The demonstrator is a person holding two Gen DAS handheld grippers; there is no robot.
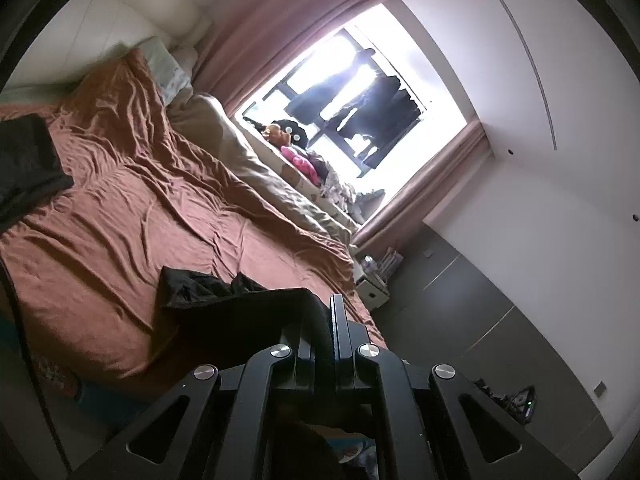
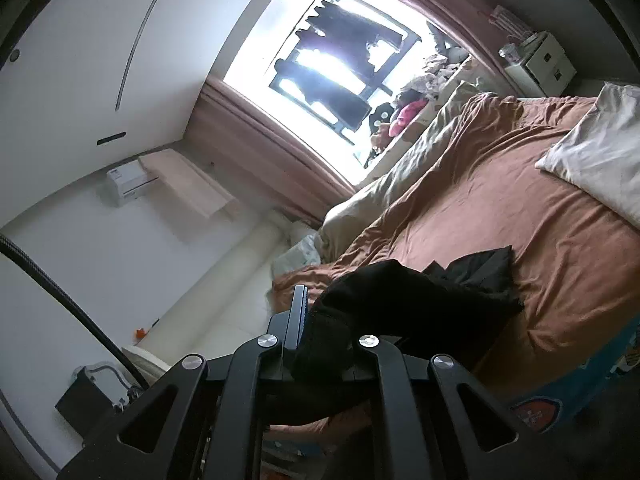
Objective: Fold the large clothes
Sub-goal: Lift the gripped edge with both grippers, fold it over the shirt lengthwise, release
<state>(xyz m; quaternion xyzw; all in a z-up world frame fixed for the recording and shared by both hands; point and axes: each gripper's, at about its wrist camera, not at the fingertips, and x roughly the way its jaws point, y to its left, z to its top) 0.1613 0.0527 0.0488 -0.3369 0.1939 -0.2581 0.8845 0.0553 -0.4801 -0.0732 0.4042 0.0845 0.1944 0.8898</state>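
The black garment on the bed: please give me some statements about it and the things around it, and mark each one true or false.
1. Both grippers are closed on the black garment. True: the left gripper and the right gripper each pinch its dark cloth.
2. The bed sheet is blue. False: it is a wrinkled rust-brown.
3. Part of the garment still lies on the sheet. True.
4. The curtains cover the window fully. False: they are drawn aside and bright light comes in.
5. A white pillow lies on the bed. True.
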